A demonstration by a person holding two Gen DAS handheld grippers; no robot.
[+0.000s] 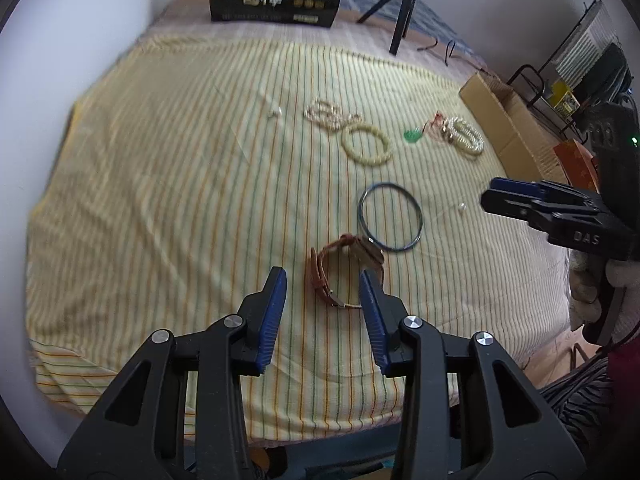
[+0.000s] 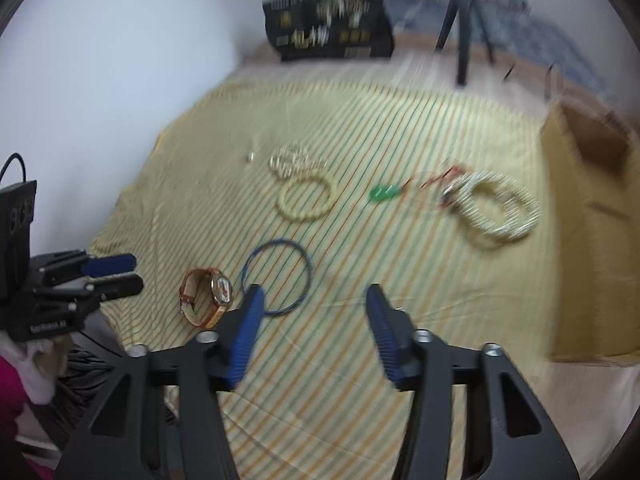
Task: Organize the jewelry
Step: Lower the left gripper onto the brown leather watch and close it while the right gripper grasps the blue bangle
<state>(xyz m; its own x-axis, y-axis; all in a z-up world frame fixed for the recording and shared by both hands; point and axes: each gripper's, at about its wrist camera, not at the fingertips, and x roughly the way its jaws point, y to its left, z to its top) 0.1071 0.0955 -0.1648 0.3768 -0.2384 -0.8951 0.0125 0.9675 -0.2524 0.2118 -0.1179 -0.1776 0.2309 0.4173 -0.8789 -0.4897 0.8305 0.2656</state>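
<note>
Jewelry spread over the striped cloth

A brown-strapped watch is seen just ahead of the left gripper, touching a thin blue bangle; beaded bracelets, perhaps pearl, lie farther off.

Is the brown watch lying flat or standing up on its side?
On its side. The watch rests on the edge of its looped strap on the striped cloth, with its face pointing sideways toward the blue ring.

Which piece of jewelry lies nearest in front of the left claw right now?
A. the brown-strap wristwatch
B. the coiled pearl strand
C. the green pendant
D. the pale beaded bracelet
A: in the left wrist view the wristwatch sits just beyond the open left claw, with the thin blue bangle behind it, while the beaded bracelet and green pendant lie farther back on the striped cloth.
</note>
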